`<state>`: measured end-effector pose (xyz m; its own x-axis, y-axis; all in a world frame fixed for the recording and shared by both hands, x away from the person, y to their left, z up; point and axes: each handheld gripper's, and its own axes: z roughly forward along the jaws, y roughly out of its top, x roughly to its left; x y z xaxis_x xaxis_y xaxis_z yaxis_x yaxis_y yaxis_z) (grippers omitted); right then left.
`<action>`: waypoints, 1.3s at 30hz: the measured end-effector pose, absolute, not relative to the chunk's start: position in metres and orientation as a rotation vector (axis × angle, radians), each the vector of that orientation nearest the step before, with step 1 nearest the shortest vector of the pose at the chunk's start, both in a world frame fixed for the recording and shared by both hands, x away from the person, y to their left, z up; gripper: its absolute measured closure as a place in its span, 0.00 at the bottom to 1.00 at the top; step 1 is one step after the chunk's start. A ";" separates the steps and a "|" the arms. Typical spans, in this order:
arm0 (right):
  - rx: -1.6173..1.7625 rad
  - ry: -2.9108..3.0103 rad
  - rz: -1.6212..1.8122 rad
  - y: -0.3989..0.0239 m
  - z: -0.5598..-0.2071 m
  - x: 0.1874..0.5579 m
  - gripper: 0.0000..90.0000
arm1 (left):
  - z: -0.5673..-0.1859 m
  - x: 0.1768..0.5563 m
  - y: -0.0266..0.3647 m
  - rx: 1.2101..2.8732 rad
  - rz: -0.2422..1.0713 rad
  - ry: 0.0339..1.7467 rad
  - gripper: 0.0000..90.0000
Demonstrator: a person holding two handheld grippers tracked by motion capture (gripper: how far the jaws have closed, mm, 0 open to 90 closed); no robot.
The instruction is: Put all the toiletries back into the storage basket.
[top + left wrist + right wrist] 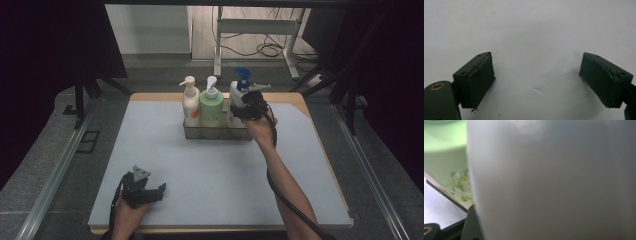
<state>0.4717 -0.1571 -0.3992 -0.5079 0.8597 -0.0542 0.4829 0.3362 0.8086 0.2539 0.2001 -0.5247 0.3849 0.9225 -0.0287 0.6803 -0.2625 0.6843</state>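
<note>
Pale grey mat covers the tabletop (210, 175). Left gripper (161, 189) sits at about 7 o'clock near the front edge, idle, jaws spread wide with nothing between them, bare mat below in the left gripper view.

Going right along the far middle, about 12 o'clock: a clear tray (200, 131) holds three bottles in a row. White-and-orange pump bottle (190, 102) at the left end, green pump bottle (212, 106) in the middle and touching or just beside it, white spray bottle (235, 94) with a blue trigger head at the right end, upright.

Right gripper (245, 109) is at the spray bottle, pressed up against its right side. In the right gripper view the white bottle wall (554, 182) sits right against the lens, the green bottle (446, 152) just left of it, one dark jaw at the bottom left touching the wall. The other jaw is hidden, so a real pinch can't be confirmed; cannot tell.

Step, as I judge it: either seating the spray bottle in the tray's right end or taking hold to lift it out. Next move needs a straight vertical motion, clear of the green bottle and the tray wall.
</note>
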 end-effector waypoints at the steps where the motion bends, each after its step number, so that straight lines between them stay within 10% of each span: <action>1: 1.178 2.126 1.043 -0.157 -0.400 0.472 0.42 | -0.525 0.254 0.200 2.031 0.509 1.371 0.13; 29: 1.213 2.181 1.042 -0.160 -0.417 0.478 0.39 | -0.525 0.254 0.200 2.030 0.509 1.371 0.13; 39: 1.183 2.196 1.077 -0.165 -0.418 0.478 0.20 | -0.525 0.254 0.200 2.029 0.510 1.371 0.13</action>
